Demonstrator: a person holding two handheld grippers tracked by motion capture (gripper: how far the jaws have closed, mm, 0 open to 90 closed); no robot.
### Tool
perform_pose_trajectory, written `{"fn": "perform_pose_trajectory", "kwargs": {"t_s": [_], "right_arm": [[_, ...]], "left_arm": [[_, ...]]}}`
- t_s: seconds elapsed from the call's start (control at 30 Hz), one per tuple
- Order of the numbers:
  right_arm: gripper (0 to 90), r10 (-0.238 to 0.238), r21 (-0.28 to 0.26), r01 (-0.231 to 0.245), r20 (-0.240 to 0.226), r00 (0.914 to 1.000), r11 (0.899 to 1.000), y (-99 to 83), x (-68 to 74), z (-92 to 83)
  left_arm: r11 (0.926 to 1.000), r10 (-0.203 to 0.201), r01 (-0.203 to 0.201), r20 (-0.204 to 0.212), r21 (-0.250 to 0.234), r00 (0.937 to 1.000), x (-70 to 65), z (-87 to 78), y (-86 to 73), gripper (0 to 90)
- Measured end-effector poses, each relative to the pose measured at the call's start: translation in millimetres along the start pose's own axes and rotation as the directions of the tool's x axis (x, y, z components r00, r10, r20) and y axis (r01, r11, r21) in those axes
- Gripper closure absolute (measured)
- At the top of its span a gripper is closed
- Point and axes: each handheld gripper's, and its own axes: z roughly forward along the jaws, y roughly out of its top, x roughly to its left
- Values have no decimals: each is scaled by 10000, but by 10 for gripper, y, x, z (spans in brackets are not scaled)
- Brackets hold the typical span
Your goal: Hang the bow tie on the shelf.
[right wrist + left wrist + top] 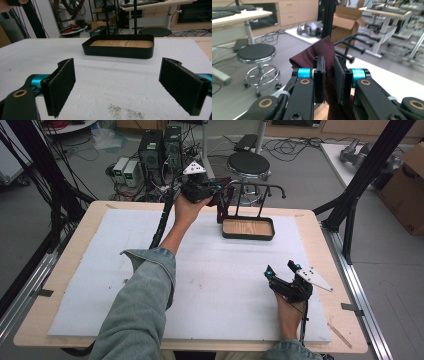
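1. Left gripper point(212, 190), held up at the far edge of the table point(75, 245), has its jaws clamped on a dark red cloth point(223, 195). The left gripper view shows the cloth point(322, 52) pinched between the two black pads point(340, 80), bunched above them and hanging below.
2. Right gripper point(282, 272) rests on the white foam mat point(220, 270) near the person's side, jaws wide apart with nothing between them.
3. Beside the cloth stands a black rack point(255, 195) with hook-ended arms, rising from a shallow black tray point(248, 236) with a wooden floor. The cloth hangs at the rack's left end; whether it touches an arm cannot be told.
4. Judged by its folds, the cloth is light, soft and limp. It will likely sag and slide over a smooth bar rather than stay spread.
5. Gripping near an edge or corner seems best, so the rest drapes freely; the free right gripper could take a second corner to open it out.
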Motion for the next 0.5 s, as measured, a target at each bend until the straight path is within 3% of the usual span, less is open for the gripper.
{"fn": "perform_pose_trajectory", "kwargs": {"t_s": [0.5], "right_arm": [[131, -3, 41, 3, 12, 10000, 10000, -2, 2, 7]], "left_arm": [[9989, 93, -85, -178, 453, 9998, 24, 86, -213, 785]]}}
